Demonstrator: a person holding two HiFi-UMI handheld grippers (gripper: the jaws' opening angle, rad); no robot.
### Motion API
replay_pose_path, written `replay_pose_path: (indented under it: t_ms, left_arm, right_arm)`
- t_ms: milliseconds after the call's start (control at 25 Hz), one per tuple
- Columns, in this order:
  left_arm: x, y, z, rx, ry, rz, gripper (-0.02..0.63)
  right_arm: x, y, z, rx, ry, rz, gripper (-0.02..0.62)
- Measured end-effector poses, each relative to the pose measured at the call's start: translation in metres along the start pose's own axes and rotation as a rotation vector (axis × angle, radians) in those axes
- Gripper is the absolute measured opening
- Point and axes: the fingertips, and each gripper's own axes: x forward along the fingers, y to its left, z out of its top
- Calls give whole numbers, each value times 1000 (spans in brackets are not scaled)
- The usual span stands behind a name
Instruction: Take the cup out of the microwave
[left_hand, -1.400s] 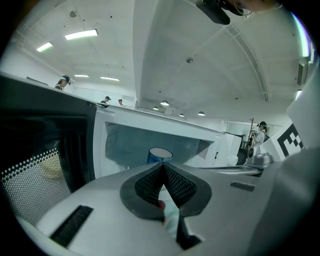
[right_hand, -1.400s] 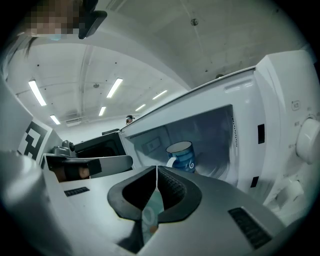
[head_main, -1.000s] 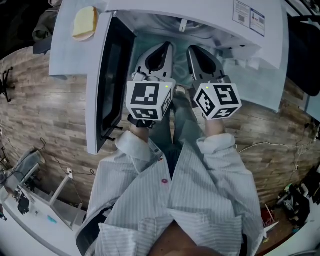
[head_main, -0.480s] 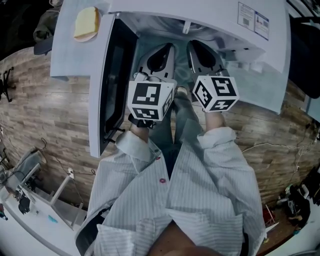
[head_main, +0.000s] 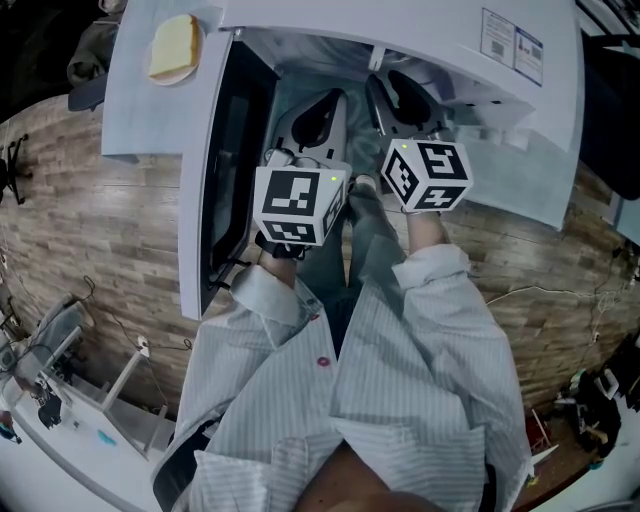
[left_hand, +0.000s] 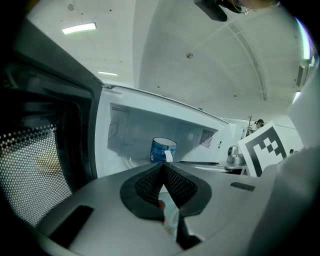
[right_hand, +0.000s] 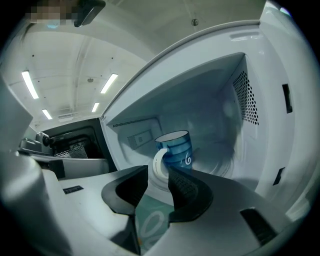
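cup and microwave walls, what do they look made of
Cup: probably glazed ceramic; glossy blue banded body with a thick white handle. Microwave walls: likely painted sheet metal; smooth, faintly shiny white, with punched vent holes.

The cup (right_hand: 177, 150) looks like glossy glazed ceramic; the microwave (right_hand: 225, 100) cavity is smooth, faintly shiny; its door (left_hand: 30, 165) carries perforated metal mesh; the floor (head_main: 90, 220) is matt wood-grain plank; the sleeve (head_main: 420, 340) is woven cloth
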Motion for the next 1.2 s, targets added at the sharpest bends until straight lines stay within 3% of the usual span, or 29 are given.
replay_pose_path:
  t_ms: [920, 1200]
  left_arm:
    - [-3, 18, 3, -4, 8, 28, 9]
    - [-2, 20, 3, -8, 9, 32, 9]
  right_arm:
    - [41, 3, -3, -50, 33, 6, 129]
    - [40, 5, -3, -121, 40, 1, 112]
